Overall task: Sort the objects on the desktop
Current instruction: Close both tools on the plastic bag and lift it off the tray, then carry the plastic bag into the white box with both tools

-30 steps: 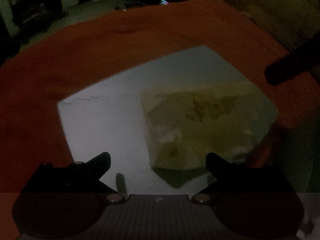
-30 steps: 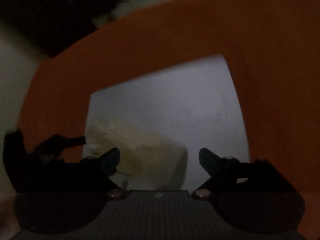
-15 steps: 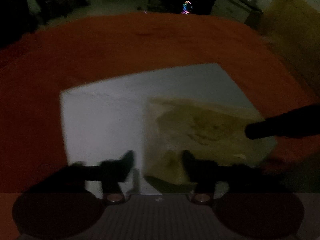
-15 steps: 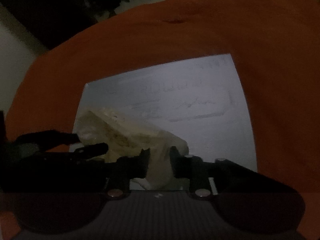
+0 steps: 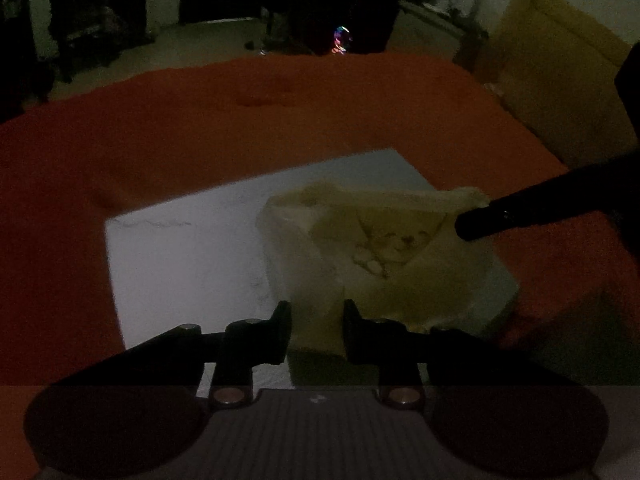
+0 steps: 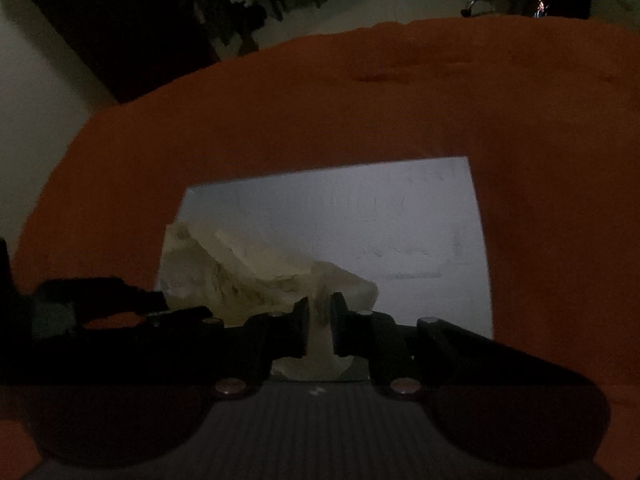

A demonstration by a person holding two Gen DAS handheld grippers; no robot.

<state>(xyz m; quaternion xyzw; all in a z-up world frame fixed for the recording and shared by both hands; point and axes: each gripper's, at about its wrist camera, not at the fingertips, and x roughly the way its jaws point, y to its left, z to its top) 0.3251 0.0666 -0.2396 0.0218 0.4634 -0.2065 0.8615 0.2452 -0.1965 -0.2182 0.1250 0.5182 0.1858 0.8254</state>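
Observation:
A pale yellow cloth bag with a printed drawing [image 5: 384, 248] stands lifted over a white sheet [image 5: 184, 256] on the orange table cover [image 5: 200, 120]. My left gripper [image 5: 316, 326] is shut on the bag's near left corner. My right gripper [image 6: 319, 330] is shut on the bag's [image 6: 240, 276] other corner. The right gripper's black finger shows in the left wrist view [image 5: 520, 212] at the bag's right edge. The left gripper shows in the right wrist view [image 6: 100, 296] at the left.
The white sheet [image 6: 360, 216] lies on the orange cover [image 6: 360, 100]. A tan cardboard box [image 5: 560, 80] stands at the far right beyond the table. Dark furniture and a small coloured light [image 5: 342, 38] are in the dim room behind.
Both grippers went from open to shut on the bag's corners. The bag has risen from lying flat on the sheet to standing up, stretched between them.

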